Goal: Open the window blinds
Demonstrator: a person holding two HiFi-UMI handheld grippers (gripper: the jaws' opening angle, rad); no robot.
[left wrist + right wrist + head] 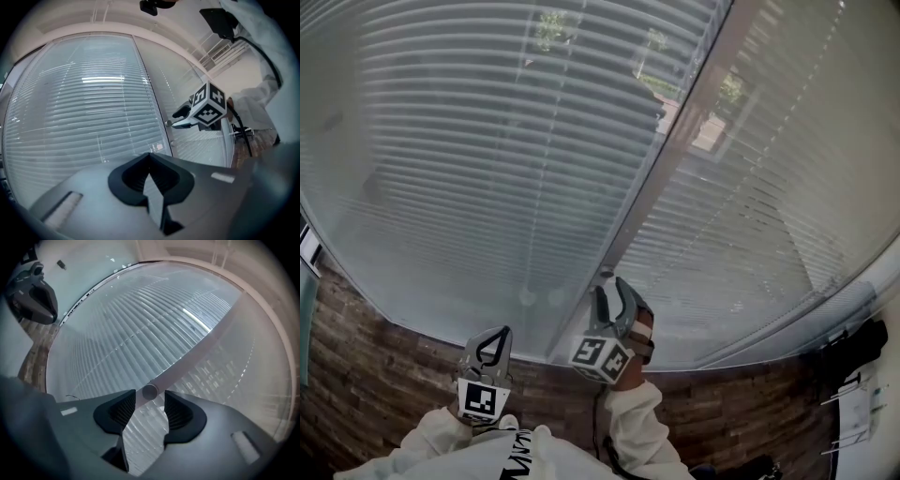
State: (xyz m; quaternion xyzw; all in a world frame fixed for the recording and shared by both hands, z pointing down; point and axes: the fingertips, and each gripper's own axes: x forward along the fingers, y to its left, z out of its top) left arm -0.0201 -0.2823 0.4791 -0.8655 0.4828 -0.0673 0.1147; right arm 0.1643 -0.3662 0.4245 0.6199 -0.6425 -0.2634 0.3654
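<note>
Two panels of white slatted blinds, a left one (487, 169) and a right one (769, 187), hang behind glass on either side of a pale upright frame (675, 159). The slats are tilted enough that trees and a building show faintly through them. A small round knob (149, 391) sits low on that frame. My right gripper (149, 396) is open, with the knob between its fingertips and a gap on each side. In the head view the right gripper (611, 287) points at the frame's foot. My left gripper (501, 332) is shut and empty, held back to the left; its pads (150, 161) meet.
Brown wood-plank floor (375, 366) runs below the curved window sill. A black object (853, 352) and a white wire rack (853, 412) stand at the right. White sleeves (637, 422) are at the bottom. From the left gripper view, the right gripper's marker cube (210, 104) is in front of the frame.
</note>
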